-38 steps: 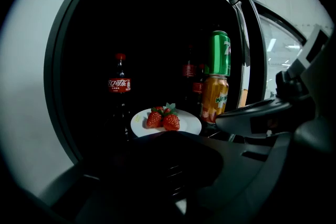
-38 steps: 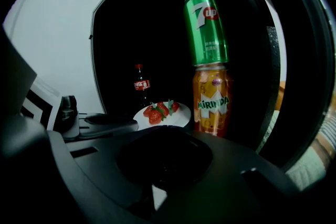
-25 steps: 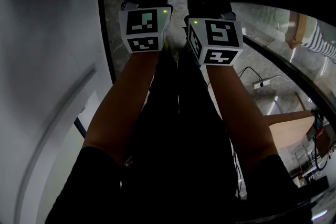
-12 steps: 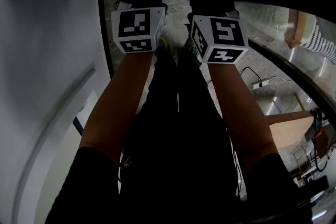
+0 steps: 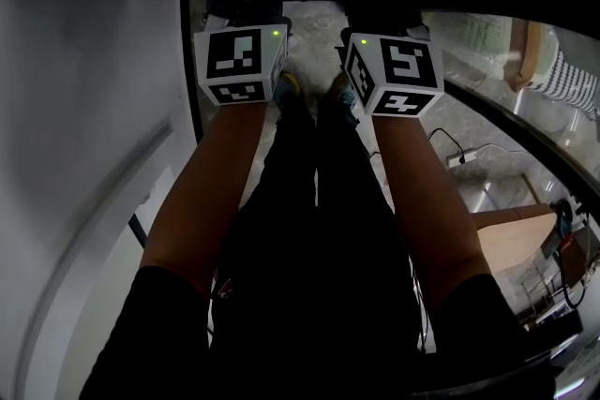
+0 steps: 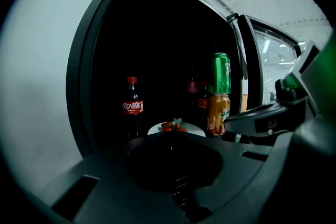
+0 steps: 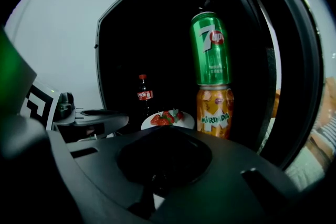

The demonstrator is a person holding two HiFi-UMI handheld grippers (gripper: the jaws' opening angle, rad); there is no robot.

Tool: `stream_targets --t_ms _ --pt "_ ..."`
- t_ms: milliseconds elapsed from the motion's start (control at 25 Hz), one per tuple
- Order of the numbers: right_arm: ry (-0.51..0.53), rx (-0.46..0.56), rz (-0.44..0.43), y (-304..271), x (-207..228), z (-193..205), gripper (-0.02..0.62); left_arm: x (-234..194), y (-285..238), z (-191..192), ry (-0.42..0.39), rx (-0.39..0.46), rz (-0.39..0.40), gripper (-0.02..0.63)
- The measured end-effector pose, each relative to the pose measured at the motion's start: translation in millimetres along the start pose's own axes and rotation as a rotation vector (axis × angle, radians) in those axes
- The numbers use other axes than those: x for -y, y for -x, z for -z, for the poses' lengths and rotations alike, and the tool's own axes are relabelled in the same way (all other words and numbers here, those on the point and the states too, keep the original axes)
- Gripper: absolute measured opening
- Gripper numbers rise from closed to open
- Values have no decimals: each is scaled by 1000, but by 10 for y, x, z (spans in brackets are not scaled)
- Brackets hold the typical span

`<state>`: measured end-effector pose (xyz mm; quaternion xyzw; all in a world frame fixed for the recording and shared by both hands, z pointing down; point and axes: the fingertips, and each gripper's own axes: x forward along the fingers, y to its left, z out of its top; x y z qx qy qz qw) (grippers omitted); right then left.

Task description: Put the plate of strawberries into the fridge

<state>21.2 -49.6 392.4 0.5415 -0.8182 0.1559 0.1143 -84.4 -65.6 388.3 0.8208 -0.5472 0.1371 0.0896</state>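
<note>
My left gripper (image 6: 173, 165) and right gripper (image 7: 163, 160) had jaws together, empty. Left of the one round white plate (image 7: 184, 123) of red strawberries (image 7: 161, 118) stood one dark cola bottle (image 7: 144, 97); right, one green metal can (image 7: 211, 50) atop one orange metal can (image 7: 215, 110).

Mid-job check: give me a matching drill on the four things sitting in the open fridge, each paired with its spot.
1. cola bottle
2. green can
3. orange can
4. plate of strawberries

A. stacked on top of another can
B. left of the plate
C. underneath another can
D. between the bottle and the cans

Pairs: 1-B, 2-A, 3-C, 4-D
</note>
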Motion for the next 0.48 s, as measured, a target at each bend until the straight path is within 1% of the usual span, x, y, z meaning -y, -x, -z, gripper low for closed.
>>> stream_targets --t_ms 280,480 --pt "12 16 9 74 -92 -92 5 -42 107 -92 -15 12 14 3" --pt "-4 25 7 60 -206 -86 5 -125 183 -109 -33 -5 20 3"
